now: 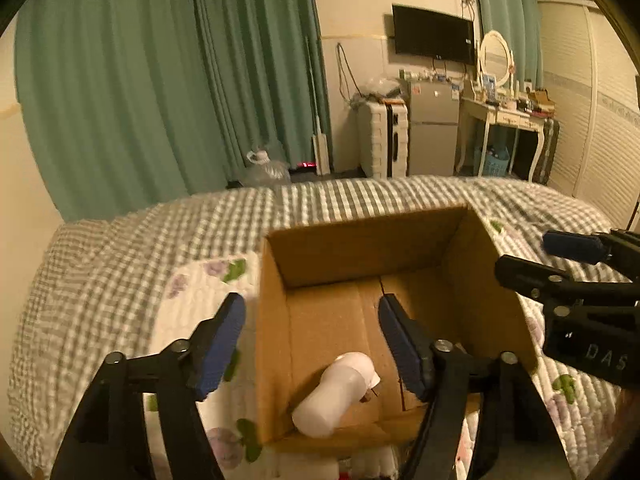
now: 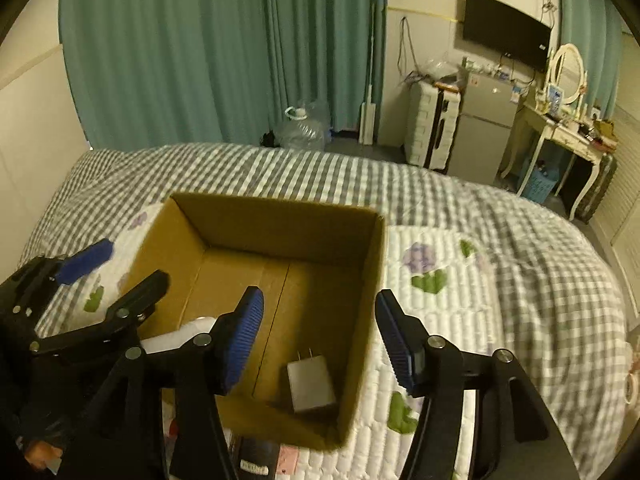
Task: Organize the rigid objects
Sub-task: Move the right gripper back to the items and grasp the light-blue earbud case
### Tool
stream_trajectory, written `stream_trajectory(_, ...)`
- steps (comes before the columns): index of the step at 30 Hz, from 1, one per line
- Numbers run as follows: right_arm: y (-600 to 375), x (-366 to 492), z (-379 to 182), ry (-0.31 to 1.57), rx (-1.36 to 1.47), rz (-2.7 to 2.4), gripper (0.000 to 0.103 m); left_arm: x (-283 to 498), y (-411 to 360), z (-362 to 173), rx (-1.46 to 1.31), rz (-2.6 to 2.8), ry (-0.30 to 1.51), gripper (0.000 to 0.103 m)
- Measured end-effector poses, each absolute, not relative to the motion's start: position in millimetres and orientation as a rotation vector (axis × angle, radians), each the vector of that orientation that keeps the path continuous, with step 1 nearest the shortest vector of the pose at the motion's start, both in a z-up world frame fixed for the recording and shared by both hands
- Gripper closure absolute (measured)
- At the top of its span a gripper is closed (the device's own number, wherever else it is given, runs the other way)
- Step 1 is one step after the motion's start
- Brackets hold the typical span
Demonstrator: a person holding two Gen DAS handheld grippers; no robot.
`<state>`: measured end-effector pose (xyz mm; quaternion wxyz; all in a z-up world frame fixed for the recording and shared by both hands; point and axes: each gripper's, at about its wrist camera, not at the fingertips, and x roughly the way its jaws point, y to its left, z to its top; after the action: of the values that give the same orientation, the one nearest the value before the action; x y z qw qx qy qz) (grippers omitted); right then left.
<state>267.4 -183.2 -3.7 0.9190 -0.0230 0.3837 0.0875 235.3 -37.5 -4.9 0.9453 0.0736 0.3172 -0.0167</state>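
We find the left hand-held gripper nearest the lens, jaws apart and clamped on nothing, straddling the left wall of the cardboard box. Below it a white bottle lies on its side on the box floor, clear of both pads. The right hand-held gripper likewise stands apart and empty, straddling the box's right wall; a white plug adapter rests on the box floor near that corner. The box sits on a floral quilt over the checked bed. Beyond stand green curtains and a wall television.
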Motion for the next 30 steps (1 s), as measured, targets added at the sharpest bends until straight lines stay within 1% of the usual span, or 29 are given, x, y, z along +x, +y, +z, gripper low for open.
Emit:
stream_trajectory(2,-185,253,11,0.768,-0.056,0.163,0.035,217,-32,14,0.142,-0.03,0.623,0.02)
stream_trajectory(4,-187,237,28,0.747,-0.062,0.15,0.022,199,-25,29,0.126,-0.04,0.614,0.017)
stream_trajectory(6,-186,218,45,0.731,-0.063,0.142,0.016,180,-20,43,0.115,-0.047,0.601,0.014)
stream_trajectory(8,-188,195,60,0.702,-0.052,0.134,0.012,161,-16,55,0.111,-0.039,0.585,0.004)
stream_trajectory(9,-187,187,65,0.694,-0.048,0.133,0.01,152,-15,60,0.112,-0.036,0.578,0.003)
stream_trajectory(14,-183,144,83,0.686,-0.053,0.135,0.009,111,-10,75,0.132,-0.013,0.539,0.0)
stream_trajectory(19,-174,113,78,0.691,-0.092,0.138,0.009,89,-3,64,0.129,-0.006,0.547,0.0)
stream_trajectory(24,-174,96,54,0.718,-0.107,0.151,0.009,82,8,30,0.092,0.005,0.602,0.0)
stream_trajectory(30,-175,101,4,0.796,-0.113,0.153,0.009,89,10,-26,0.075,0.003,0.693,0.0)
